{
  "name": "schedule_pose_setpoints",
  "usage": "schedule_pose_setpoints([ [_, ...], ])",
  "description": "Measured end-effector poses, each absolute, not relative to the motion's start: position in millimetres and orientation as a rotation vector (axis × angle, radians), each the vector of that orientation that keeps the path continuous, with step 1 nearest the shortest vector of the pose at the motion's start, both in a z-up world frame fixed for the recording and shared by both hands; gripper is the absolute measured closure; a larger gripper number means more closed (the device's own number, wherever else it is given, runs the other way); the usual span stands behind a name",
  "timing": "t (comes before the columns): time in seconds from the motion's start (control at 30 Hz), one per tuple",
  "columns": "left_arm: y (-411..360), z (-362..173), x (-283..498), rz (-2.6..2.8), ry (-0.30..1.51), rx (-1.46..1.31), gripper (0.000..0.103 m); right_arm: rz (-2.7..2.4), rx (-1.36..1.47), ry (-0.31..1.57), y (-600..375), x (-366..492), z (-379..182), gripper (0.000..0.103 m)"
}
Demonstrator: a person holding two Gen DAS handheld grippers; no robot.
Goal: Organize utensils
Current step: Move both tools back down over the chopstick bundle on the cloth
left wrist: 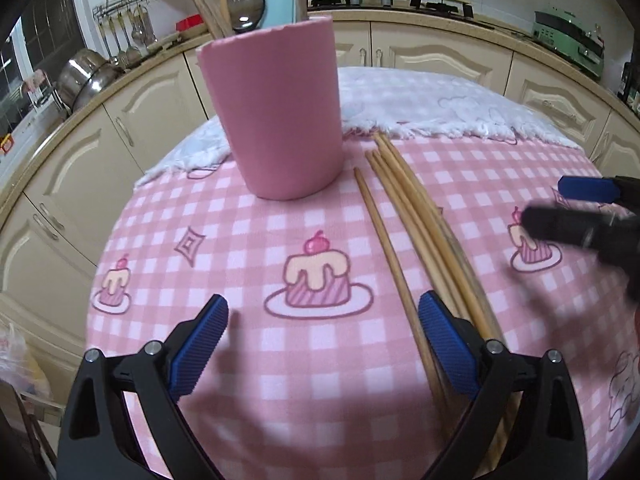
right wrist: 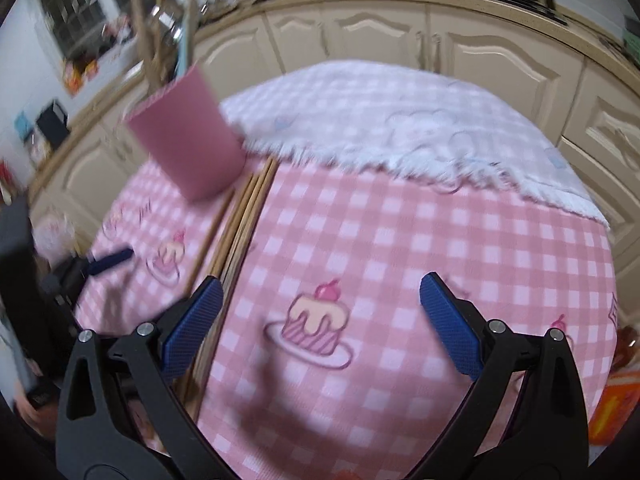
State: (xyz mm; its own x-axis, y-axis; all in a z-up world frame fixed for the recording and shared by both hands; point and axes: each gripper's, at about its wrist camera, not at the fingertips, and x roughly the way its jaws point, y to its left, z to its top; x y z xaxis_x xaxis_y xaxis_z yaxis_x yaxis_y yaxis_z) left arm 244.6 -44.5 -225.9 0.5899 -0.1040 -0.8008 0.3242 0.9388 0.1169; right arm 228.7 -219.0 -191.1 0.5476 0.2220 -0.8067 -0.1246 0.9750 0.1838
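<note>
A pink cup (left wrist: 280, 116) stands on the pink checked cloth (left wrist: 248, 240) and holds chopsticks, a metal fork and spoon and a light blue utensil. Several wooden chopsticks (left wrist: 416, 216) lie in a bundle right of the cup. My left gripper (left wrist: 322, 320) is open and empty, low over the cloth, its right finger beside the bundle. My right gripper (right wrist: 320, 300) is open and empty; it also shows at the right edge of the left wrist view (left wrist: 576, 208). In the blurred right wrist view the cup (right wrist: 188, 144) and the chopsticks (right wrist: 236, 224) lie to the left.
A white fluffy cloth (left wrist: 460, 100) covers the table's far part. Cream kitchen cabinets (left wrist: 440, 56) run behind, with a steel pot (left wrist: 84, 76), hanging ladles (left wrist: 120, 40) and a green appliance (left wrist: 568, 40) on the counter.
</note>
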Motion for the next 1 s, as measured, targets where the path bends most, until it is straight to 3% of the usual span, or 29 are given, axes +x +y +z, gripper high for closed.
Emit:
schedule_pose_setpoints([
  [1.0,0,-230,249,-0.225,0.935,0.118,0.009,0.146,-0.103,1.069,-180,233,-206,0.006],
])
